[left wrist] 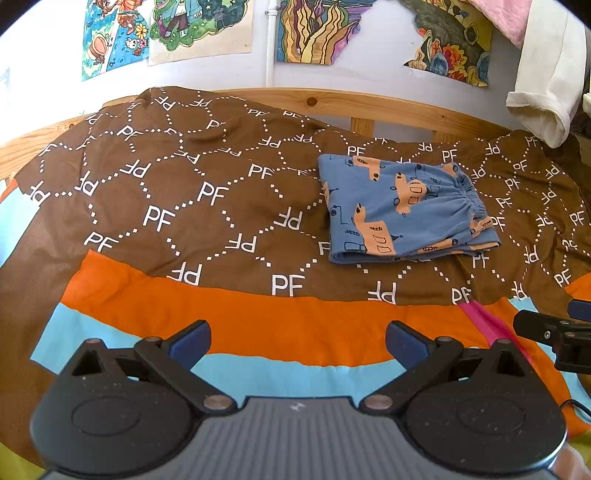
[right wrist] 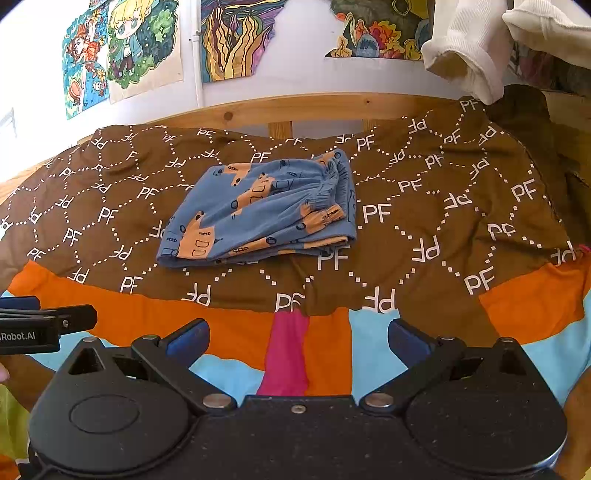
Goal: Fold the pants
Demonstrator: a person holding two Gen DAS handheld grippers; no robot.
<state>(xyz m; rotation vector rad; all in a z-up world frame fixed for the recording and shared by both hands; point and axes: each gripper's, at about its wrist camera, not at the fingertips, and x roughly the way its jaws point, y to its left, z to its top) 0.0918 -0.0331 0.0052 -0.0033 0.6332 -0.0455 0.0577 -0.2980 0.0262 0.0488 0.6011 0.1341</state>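
Blue pants (left wrist: 402, 212) with orange truck prints lie folded in a compact rectangle on the brown patterned bedspread, elastic waistband to the right. They also show in the right wrist view (right wrist: 266, 214). My left gripper (left wrist: 298, 341) is open and empty, held back over the orange stripe, well short of the pants. My right gripper (right wrist: 298, 341) is open and empty, also short of the pants. The right gripper shows at the left wrist view's right edge (left wrist: 554, 332); the left gripper shows at the right wrist view's left edge (right wrist: 40, 325).
The bedspread (left wrist: 166, 206) covers a bed with a wooden headboard rail (left wrist: 369, 105) behind. Colourful drawings (left wrist: 162, 29) hang on the wall. White and pink garments (left wrist: 546, 74) hang at the upper right, above the bed's corner.
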